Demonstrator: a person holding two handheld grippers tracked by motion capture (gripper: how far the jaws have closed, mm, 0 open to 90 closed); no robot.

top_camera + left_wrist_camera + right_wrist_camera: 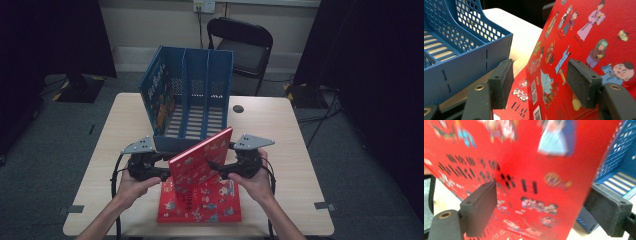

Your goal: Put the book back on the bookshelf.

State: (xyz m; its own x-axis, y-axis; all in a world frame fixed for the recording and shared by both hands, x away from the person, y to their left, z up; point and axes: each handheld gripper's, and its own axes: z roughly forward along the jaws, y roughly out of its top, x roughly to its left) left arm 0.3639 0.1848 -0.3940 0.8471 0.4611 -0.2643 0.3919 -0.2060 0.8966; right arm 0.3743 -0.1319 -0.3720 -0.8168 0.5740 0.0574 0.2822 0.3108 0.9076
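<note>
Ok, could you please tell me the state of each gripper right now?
Left gripper: open, astride the edge of the tilted red illustrated book.
Right gripper: against that book; whether it grips cannot be told.

Both forearms come in over the desk's near edge, hands side by side. Left gripper (162, 172) points right with jaws apart; right gripper (220, 170) points left, jaws spread wide.
</note>
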